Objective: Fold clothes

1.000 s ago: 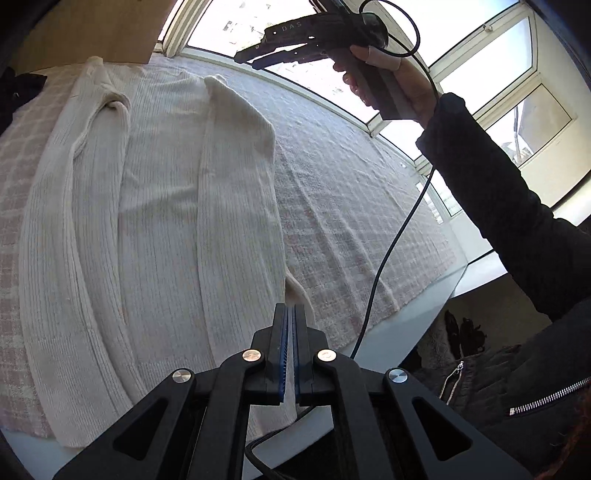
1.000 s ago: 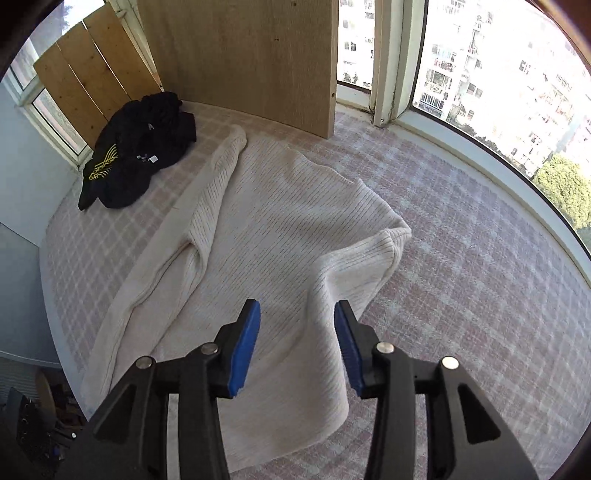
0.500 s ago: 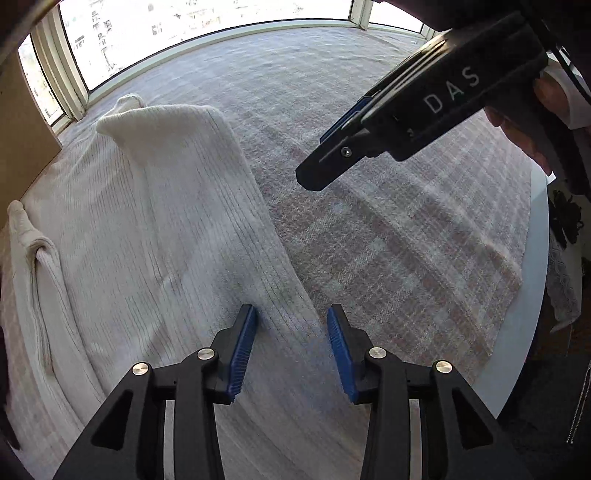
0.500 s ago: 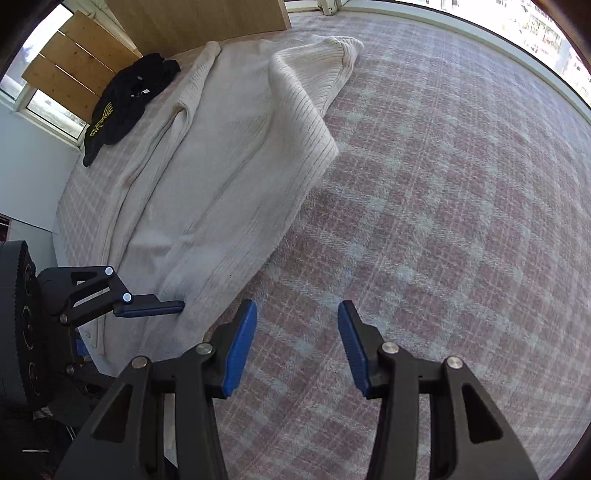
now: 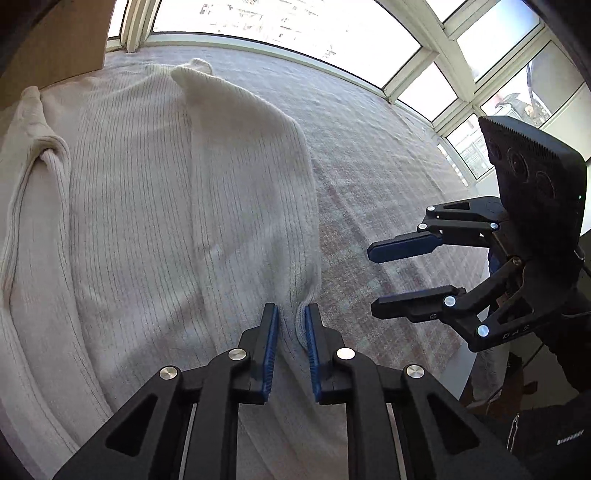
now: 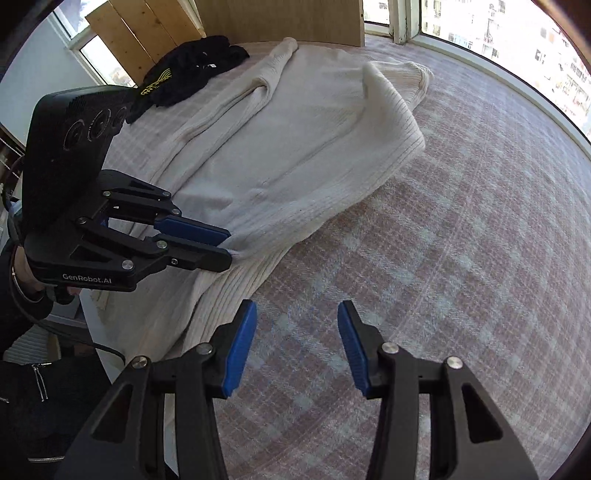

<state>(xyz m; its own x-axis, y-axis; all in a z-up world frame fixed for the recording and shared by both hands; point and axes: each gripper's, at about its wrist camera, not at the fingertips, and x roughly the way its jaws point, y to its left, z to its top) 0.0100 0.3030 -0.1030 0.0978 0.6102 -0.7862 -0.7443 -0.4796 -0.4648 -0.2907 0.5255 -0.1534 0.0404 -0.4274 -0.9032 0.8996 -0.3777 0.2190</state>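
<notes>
Your left gripper [image 5: 290,347] has just been closing on the near hem of the cream sweater [image 5: 155,206] spread on the checked cover [image 6: 461,240]; it seems pinched, though contact is hard to confirm. Your right gripper [image 6: 295,343] has swung down beside it, jaws apart and empty, so the next fold looks about to begin.

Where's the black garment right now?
In the right wrist view, the black garment lies bunched at the upper left, on the checked cloth beside the cream sweater's far end, just below the wooden boards.
</notes>
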